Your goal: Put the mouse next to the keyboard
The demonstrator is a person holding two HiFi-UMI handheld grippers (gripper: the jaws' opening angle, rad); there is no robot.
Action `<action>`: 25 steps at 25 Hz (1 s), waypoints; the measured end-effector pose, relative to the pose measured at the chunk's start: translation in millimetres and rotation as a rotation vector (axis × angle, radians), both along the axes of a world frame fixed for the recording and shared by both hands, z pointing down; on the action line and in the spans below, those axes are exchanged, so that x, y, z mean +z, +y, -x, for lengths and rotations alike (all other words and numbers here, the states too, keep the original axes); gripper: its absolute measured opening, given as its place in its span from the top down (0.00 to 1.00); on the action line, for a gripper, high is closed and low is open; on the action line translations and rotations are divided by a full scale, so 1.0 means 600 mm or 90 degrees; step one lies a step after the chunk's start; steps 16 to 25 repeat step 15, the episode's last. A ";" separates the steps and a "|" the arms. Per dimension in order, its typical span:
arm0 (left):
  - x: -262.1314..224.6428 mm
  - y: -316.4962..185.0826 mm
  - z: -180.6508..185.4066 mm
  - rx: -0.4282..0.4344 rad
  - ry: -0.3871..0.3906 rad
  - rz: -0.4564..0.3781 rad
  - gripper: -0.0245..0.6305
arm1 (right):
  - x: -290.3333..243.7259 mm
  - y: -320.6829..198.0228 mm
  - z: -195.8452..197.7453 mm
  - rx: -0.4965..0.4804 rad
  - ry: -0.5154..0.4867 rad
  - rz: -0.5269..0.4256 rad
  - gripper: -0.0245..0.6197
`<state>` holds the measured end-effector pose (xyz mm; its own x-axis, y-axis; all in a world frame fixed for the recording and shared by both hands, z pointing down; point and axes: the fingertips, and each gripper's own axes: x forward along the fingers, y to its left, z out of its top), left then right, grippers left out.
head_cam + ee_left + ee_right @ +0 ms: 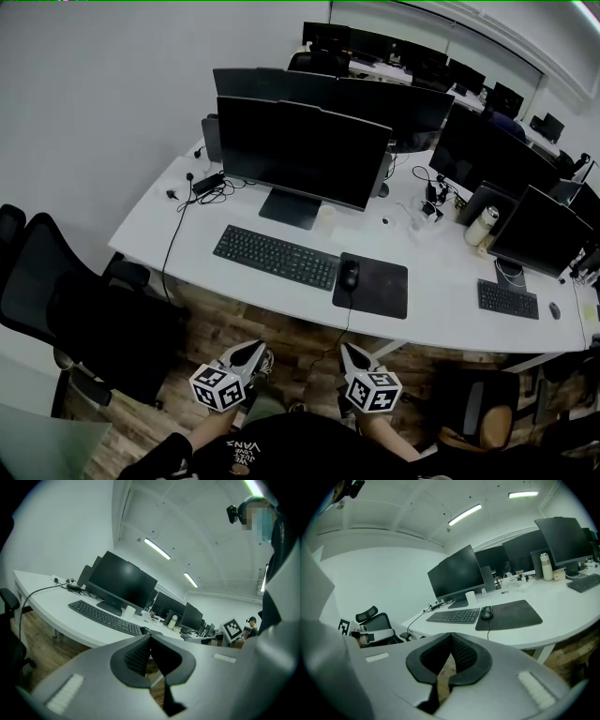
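Observation:
A black wired mouse (350, 274) lies on the left edge of a dark mouse pad (372, 284), just right of a black keyboard (275, 256) on the white desk (150, 225). In the right gripper view the mouse (487, 613) sits between keyboard (453, 616) and pad (509, 614). Both grippers hang below the desk's near edge, close to my body. My left gripper (253, 351) is shut and empty, as is my right gripper (352, 353). The left gripper view shows the keyboard (104, 616) beyond its closed tips (149, 636); the right one's tips (451, 635) also meet.
A large monitor (298, 150) stands behind the keyboard. A black office chair (66, 300) sits at the left. A second keyboard (507, 299), mouse (554, 310), monitor (541, 232) and a bottle (481, 226) are on the right. Cables (208, 190) trail at the desk's left back.

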<state>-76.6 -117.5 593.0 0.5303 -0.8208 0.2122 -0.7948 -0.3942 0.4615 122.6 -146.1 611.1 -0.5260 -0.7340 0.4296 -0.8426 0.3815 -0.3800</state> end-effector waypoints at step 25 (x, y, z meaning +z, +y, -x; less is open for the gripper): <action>-0.040 -0.034 -0.024 0.001 -0.002 -0.023 0.96 | -0.037 -0.041 -0.033 0.022 -0.005 -0.028 0.95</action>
